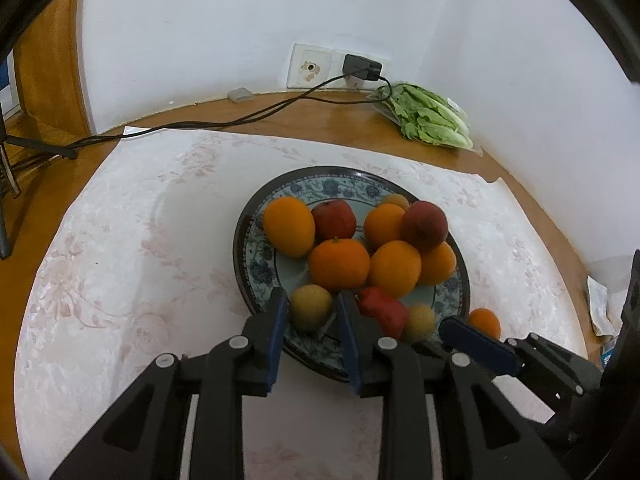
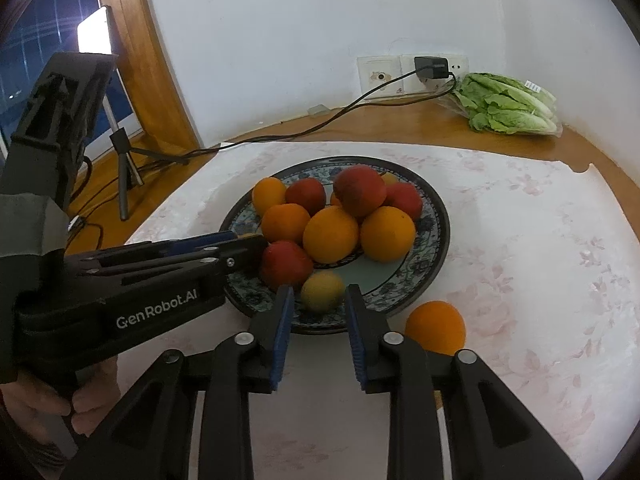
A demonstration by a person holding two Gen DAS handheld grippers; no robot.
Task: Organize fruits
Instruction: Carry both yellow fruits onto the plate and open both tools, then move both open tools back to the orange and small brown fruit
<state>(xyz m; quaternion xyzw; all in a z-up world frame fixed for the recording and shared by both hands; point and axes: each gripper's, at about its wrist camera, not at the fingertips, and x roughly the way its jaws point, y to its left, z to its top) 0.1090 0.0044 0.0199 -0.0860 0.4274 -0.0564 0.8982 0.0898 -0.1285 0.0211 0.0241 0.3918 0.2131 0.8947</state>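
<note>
Fruits: oranges [image 1: 394, 268], red apples [image 1: 333, 220] and small yellow-green fruits piled on a blue-patterned plate [image 1: 256, 268] at the middle of a pale floral cloth [image 1: 120, 240] on the wooden bench [image 1: 320, 112]. One stray orange [image 2: 435, 327] lies on the cloth just beside the plate's near rim, touching nothing else that can be seen. Progress, by judgement: nearly all fruit is gathered on the plate; the stray orange is left, and any sorting by kind is not yet done, since kinds lie mixed. Left hand-held gripper [image 1: 310, 312]: jaws slightly apart at the plate's near edge, a yellow-green fruit [image 1: 311, 307] between them, pads not seen to press on it. Right hand-held gripper [image 2: 319, 300]: jaws likewise slightly apart, a yellow fruit [image 2: 322, 291] beyond the tips, not gripped. Views: the right wrist view shows the stray orange whole, the left unit's body side-on, the hand [image 2: 40, 404] holding it, a lamp and a tripod by the window; the left wrist view shows that orange half-hidden behind the right unit's finger, plus paper at the bench's right edge. Both show lettuce [image 1: 434, 120], charger and cable at the wall.
</note>
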